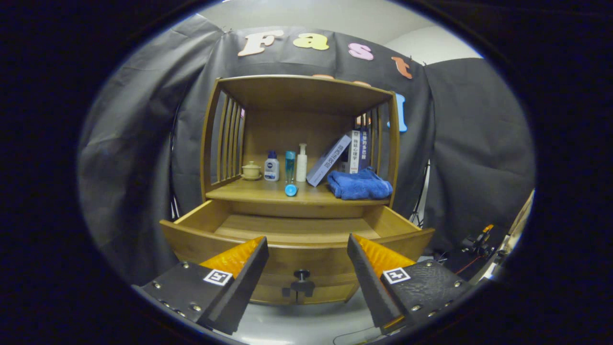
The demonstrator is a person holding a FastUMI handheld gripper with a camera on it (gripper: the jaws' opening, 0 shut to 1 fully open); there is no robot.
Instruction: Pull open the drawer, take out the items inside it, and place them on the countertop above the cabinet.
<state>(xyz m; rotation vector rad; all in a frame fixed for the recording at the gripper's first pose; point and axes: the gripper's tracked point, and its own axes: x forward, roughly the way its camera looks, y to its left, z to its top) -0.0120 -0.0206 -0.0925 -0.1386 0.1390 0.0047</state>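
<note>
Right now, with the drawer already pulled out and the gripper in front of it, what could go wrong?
1. The blue tube stands cap-down at the countertop's front edge; a bump could tip it into the open drawer.
2. The open gripper hangs just above the drawer front, over its knob; moving forward low may hit the front panel.
3. The book leans over the blue towel and might slide if the cabinet shakes.
</note>
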